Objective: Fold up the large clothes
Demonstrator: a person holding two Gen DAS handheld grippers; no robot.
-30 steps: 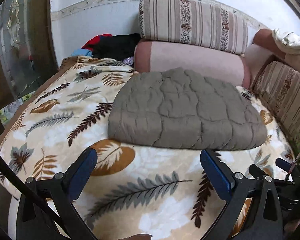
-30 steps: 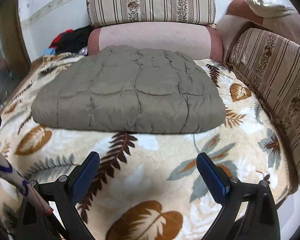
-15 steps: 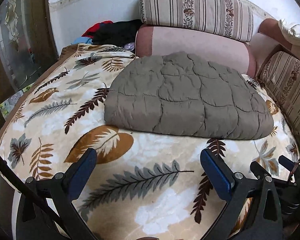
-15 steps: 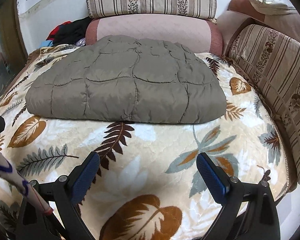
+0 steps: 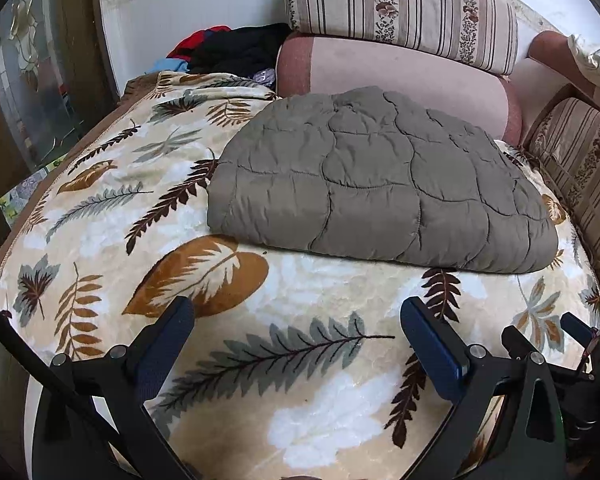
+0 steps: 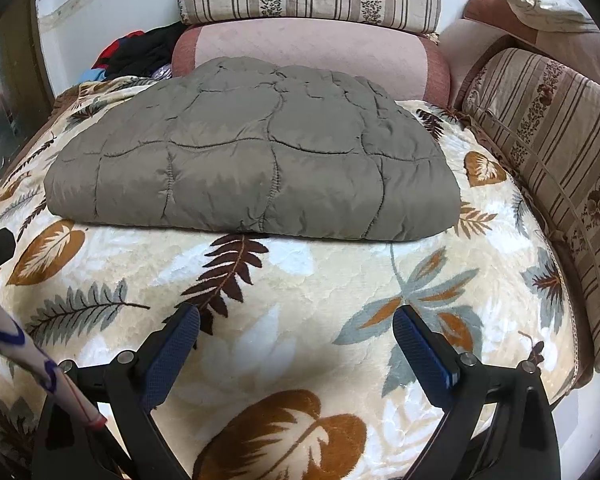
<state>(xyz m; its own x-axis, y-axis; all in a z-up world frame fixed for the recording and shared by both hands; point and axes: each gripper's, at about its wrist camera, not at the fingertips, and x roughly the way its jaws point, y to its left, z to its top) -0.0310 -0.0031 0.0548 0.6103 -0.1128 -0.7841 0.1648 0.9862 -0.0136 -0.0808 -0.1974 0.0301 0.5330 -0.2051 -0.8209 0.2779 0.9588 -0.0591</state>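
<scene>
— What did we have, biggest first?
— A leaf-print blanket (image 5: 300,364) covered the bed, and the folded grey quilted garment (image 6: 252,168) lay on its far half, against the pink bolster (image 6: 312,54).
— And the grippers?
— The left gripper (image 5: 296,344) hovered over the blanket's near part, jaws spread wide, empty. The right gripper (image 6: 296,344) was likewise agape, well short of the garment.

left hand-held gripper (image 5: 296,322): jaws wide, empty | right hand-held gripper (image 6: 296,330): jaws wide, empty
</scene>
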